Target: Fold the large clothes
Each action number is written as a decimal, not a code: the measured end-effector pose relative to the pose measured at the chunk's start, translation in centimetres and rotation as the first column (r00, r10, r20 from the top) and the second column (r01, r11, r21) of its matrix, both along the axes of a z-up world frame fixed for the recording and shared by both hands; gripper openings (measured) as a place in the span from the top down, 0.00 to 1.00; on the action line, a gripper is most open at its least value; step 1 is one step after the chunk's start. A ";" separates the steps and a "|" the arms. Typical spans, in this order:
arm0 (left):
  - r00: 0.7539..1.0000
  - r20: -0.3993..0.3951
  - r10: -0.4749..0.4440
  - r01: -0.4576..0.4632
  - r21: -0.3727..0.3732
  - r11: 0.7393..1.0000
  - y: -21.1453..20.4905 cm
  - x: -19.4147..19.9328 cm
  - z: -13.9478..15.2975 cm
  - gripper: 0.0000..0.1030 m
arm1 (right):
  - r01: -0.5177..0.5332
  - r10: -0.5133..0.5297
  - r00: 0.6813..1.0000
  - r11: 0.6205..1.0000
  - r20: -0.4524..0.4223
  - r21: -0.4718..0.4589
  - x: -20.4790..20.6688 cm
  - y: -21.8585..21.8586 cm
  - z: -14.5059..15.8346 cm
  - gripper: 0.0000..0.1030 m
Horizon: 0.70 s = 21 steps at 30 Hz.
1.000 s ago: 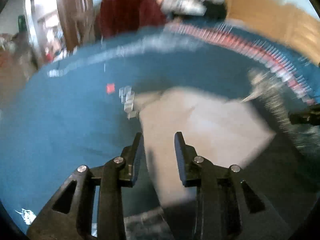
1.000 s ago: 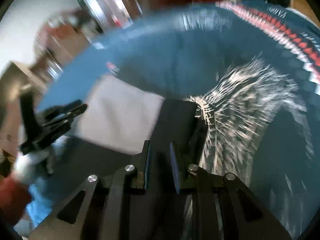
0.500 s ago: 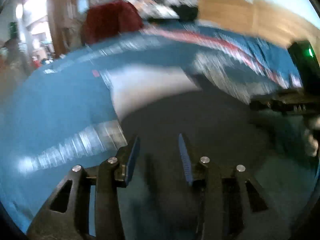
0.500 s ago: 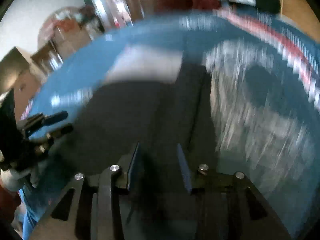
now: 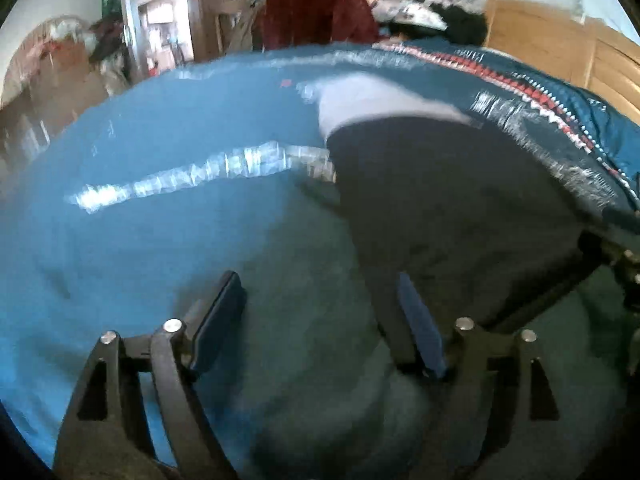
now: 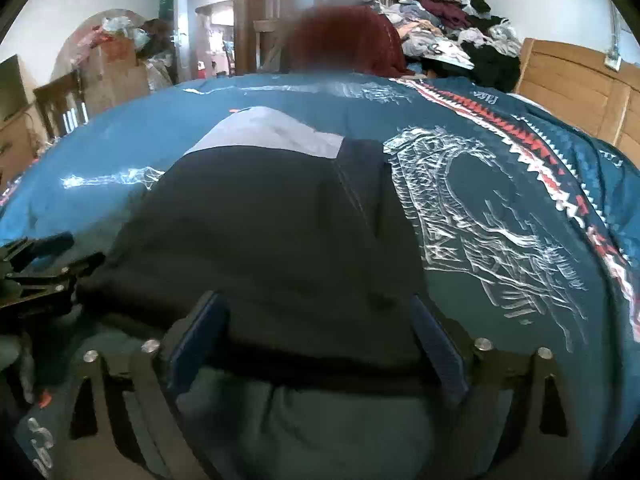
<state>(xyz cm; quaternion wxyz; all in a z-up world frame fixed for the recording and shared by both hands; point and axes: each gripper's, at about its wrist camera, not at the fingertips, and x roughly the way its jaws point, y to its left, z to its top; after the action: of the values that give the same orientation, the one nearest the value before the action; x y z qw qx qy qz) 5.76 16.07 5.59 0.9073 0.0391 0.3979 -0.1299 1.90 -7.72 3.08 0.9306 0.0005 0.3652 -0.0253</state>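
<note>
A dark garment (image 6: 280, 232) with a pale grey far section (image 6: 272, 132) lies on the teal bedspread (image 6: 500, 208), its long axis running from the near edge of the bed toward the far edge. The right gripper (image 6: 316, 344) spreads wide, straddling the garment's near hem without clamping it. The left gripper (image 5: 320, 320) also gapes wide over bare bedspread, just beside the garment's left edge. No writing is legible. A clothes pile (image 6: 440, 36) and a dark red garment (image 6: 344, 40) sit beyond the far edge.
</note>
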 end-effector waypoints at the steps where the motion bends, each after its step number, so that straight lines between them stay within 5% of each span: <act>1: 0.999 -0.035 0.025 -0.027 -0.043 0.999 1.0 0.9 -0.3 0.00 | 0.005 -0.005 0.999 1.000 -0.045 0.018 0.9 -0.3 -0.9 0.00; 4: 0.998 -0.061 0.017 -0.023 -0.090 0.996 1.7 0.7 -0.1 0.00 | 0.010 -0.002 0.997 0.995 -0.080 0.098 2.0 -1.6 -2.1 0.00; 21: 0.999 -0.049 0.015 -0.019 -0.076 0.997 0.4 0.4 -0.2 0.00 | 0.004 0.005 0.997 0.993 -0.071 0.121 1.8 -1.9 -2.1 0.00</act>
<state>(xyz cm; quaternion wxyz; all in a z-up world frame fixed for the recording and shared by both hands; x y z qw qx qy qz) 6.21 16.44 5.43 0.8993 -0.0024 0.4149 -0.1381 3.68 -9.60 0.97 0.9151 0.0561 0.3992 -0.0028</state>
